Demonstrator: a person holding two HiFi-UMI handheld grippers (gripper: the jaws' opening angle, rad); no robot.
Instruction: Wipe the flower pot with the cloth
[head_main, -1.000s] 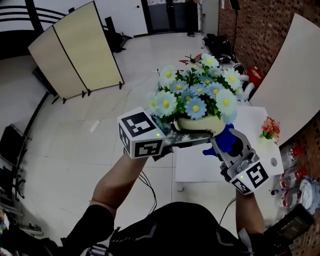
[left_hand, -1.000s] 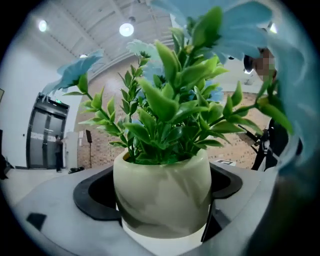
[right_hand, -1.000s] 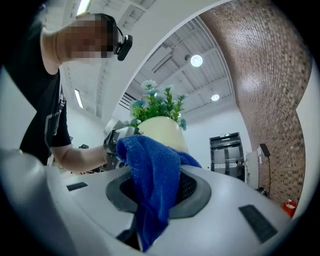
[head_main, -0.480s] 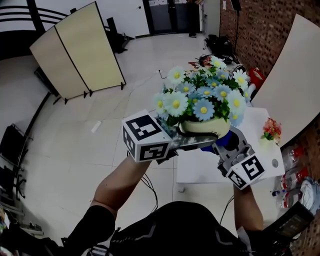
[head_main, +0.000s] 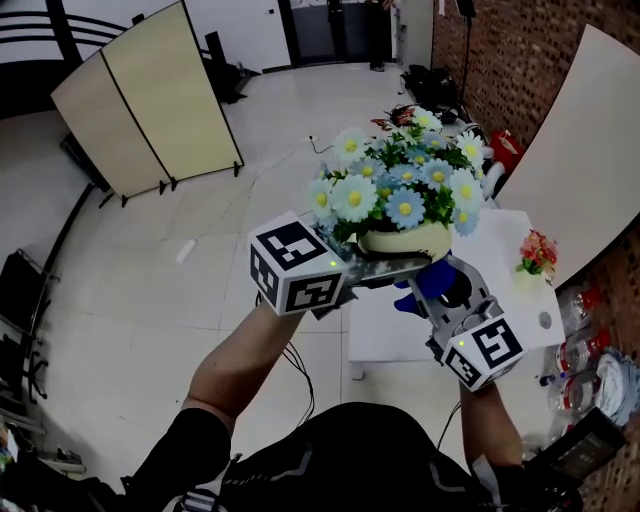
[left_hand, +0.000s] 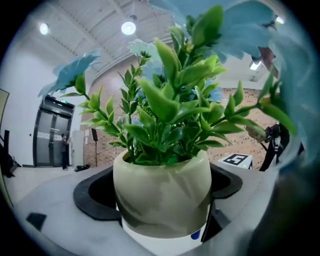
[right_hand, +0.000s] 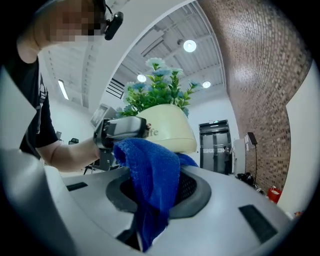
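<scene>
My left gripper (head_main: 392, 268) clamps the flower pot (head_main: 405, 240) aloft, my right gripper (head_main: 440, 292) pinches the cloth (right_hand: 150, 175) against its lower side; wiping looks underway, unfinished.

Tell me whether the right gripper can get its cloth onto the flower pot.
Probably yes: the right gripper holds the cloth close under the flower pot, nothing between. The left gripper grips it.

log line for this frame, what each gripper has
left gripper: shut on flower pot, held in air | right gripper: shut on blue cloth, cloth at pot's lower side | step: wipe
</scene>
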